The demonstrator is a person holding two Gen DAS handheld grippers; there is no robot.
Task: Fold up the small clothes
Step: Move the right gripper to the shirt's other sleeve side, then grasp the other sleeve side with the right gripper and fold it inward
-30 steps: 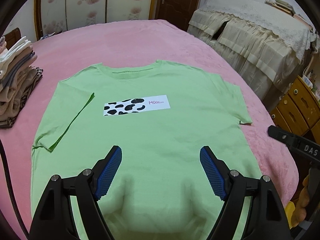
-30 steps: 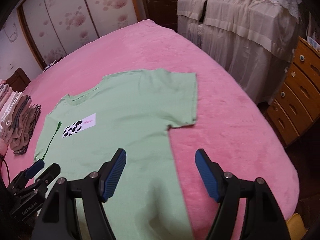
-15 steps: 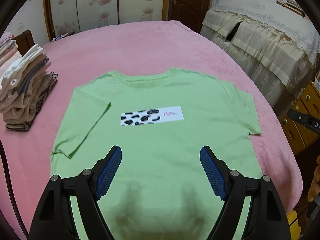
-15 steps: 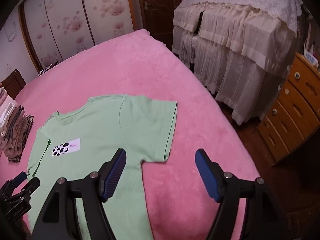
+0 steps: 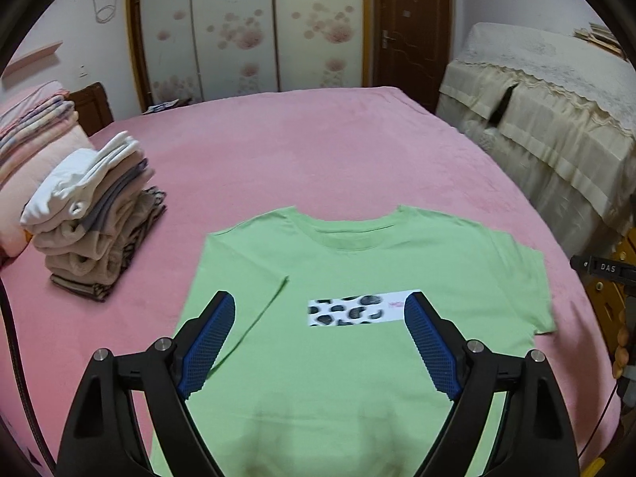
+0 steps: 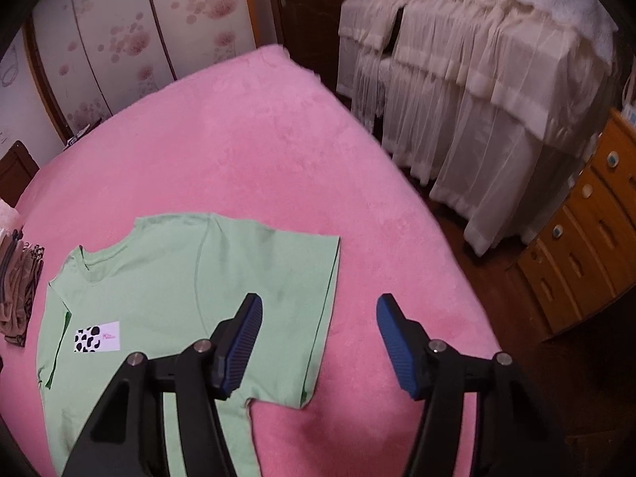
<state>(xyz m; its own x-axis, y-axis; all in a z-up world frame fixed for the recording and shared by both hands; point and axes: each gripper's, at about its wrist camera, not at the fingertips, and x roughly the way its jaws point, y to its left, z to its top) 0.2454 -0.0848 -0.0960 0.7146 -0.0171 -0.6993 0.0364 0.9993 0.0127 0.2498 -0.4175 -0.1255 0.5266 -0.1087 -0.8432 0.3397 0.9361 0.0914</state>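
A light green T-shirt (image 5: 357,278) with a cow-spot label (image 5: 357,312) lies flat, front up, on the pink bed; its left sleeve is folded in over the body. My left gripper (image 5: 320,318) hovers above the shirt's chest, jaws opening wider, nothing between them. In the right wrist view the same T-shirt (image 6: 190,286) shows its right sleeve (image 6: 302,298) spread flat. My right gripper (image 6: 318,318) hangs over that sleeve's outer edge, jaws closing but still apart, holding nothing. Part of the right gripper (image 5: 604,268) and a hand show at the right edge of the left view.
A stack of folded clothes (image 5: 95,214) stands on the pink bed (image 5: 318,151) left of the shirt, beside folded blankets (image 5: 35,127). A cream-covered piece of furniture (image 6: 477,79) and a wooden drawer chest (image 6: 588,230) stand beyond the bed's right edge.
The left gripper rose and tilted up, so the shirt slid lower in its view. The right gripper moved right from the shirt's body to the right sleeve's edge, its jaws narrowing.
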